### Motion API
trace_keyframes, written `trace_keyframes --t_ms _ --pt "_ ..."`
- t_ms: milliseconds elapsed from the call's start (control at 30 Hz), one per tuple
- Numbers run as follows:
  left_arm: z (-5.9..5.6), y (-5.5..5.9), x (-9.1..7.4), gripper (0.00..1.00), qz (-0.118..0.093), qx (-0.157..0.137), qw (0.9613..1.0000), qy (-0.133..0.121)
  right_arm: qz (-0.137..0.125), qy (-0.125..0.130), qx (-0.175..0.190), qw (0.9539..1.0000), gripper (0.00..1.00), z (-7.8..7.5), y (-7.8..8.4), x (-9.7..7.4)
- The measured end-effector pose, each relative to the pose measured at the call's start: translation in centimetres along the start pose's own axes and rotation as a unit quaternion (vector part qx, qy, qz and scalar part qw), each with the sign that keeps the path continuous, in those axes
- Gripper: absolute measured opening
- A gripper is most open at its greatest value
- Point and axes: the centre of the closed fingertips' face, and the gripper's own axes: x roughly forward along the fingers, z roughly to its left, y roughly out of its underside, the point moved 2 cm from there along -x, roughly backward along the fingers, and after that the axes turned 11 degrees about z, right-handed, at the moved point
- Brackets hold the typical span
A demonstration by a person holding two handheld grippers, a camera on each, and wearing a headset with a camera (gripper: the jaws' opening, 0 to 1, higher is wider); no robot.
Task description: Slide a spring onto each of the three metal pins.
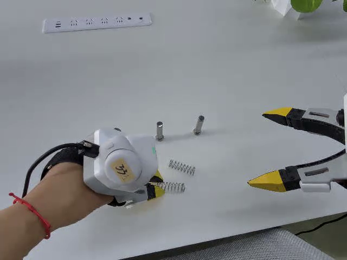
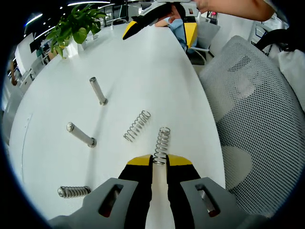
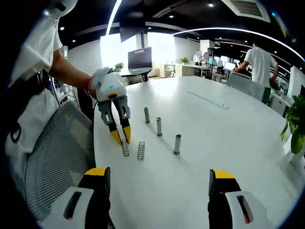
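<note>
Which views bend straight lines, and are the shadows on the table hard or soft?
Left gripper view: fisheye, the table edge curves. Right gripper view: fisheye too, the ceiling light strip arcs. Head view: undistorted, evenly lit, the pins cast faint soft shadows.

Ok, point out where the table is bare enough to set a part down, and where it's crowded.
Bare: the wide stretch between the power strip and the two bare pins, and the patch between those pins and the open right hand-held gripper. Crowded: by the left hand-held gripper, shut on the near spring, the far spring beside it.
</note>
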Motion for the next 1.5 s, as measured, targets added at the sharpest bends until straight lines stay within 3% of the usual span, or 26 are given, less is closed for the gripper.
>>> trace_keyframes --t_ms 500,833,1000,1167,1500 --pt "-0.28 0.34 0.18 0.08 0.038 0.044 0.9983 0.001 -0.005 0.005 0.006 1.0 0.84 -0.18 0.03 -0.33" --pt "-0.47 0.2 0.22 0.09 0.043 0.063 0.9971 -0.005 -0.006 0.005 0.007 0.9999 0.84 -0.09 0.05 -0.2" --pt "-0.42 -0.01 0.29 0.15 0.044 0.072 0.9964 -0.008 -0.006 0.006 0.009 0.9999 0.84 -0.09 0.15 -0.18" --pt "-0.72 0.0 0.18 0.07 0.046 0.087 0.9951 -0.008 -0.007 0.007 0.011 0.9999 0.84 -0.1 0.18 -0.18" --pt "-0.73 0.11 0.33 0.07 0.043 0.074 0.9963 -0.001 -0.006 0.006 0.01 0.9999 0.83 0.01 0.22 -0.02"
